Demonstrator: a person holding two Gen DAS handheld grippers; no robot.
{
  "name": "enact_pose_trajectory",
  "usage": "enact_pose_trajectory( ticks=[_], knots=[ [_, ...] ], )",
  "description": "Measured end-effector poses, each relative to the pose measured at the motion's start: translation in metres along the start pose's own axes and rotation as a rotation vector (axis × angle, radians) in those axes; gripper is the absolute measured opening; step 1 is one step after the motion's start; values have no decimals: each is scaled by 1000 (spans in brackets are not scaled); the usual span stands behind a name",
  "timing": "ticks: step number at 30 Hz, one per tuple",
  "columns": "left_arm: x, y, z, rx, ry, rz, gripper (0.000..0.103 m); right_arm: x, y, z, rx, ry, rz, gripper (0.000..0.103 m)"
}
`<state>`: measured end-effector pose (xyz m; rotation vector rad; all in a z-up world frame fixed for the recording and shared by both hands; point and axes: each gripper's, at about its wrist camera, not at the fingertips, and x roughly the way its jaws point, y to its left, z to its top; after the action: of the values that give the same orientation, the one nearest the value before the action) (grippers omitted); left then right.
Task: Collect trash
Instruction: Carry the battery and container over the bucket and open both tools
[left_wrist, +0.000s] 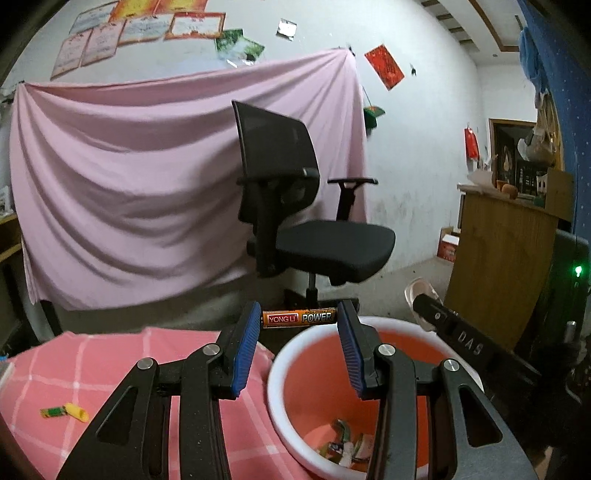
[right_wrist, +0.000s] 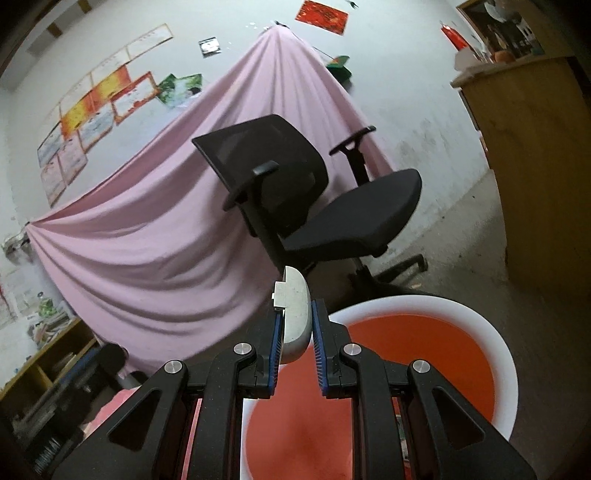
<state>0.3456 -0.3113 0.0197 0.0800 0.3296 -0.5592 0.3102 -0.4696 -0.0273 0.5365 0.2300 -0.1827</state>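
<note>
At frame centre, the left gripper (left_wrist: 299, 317) clamps an orange-and-black cylindrical battery (left_wrist: 300, 318) above the round orange white-rimmed plastic basin (left_wrist: 275, 373). The right gripper (right_wrist: 297, 328) pinches a flat grey plastic piece (right_wrist: 295, 310) over that basin (right_wrist: 506, 354).

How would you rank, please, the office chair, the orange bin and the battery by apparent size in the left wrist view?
1. Office chair.
2. Orange bin, partly hidden and nearer, so unsure.
3. Battery, clearly smallest.

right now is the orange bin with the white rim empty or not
Not empty. The orange bin with the white rim holds a few crumpled wrappers at the bottom.
</note>
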Motion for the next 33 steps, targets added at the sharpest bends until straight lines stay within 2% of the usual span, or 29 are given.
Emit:
enact_pose_trajectory(
  ticks=[7,18,21,23,33],
  knots=[
    [15,-2,-6,-38,91,-54,37,9,-20,-3,60,66,-25,15],
    [28,-2,-13,-59,209,-90,38,15,-25,-8,91,134,-40,16],
    [31,2,-14,-85,244,-98,38,18,-27,-9,98,150,-47,22],
    [32,4,-15,-98,254,-104,40,18,-29,-9,104,155,-47,31],
    [31,7,-12,-108,254,-95,42,19,-30,-10,107,163,-56,32]
  ],
)
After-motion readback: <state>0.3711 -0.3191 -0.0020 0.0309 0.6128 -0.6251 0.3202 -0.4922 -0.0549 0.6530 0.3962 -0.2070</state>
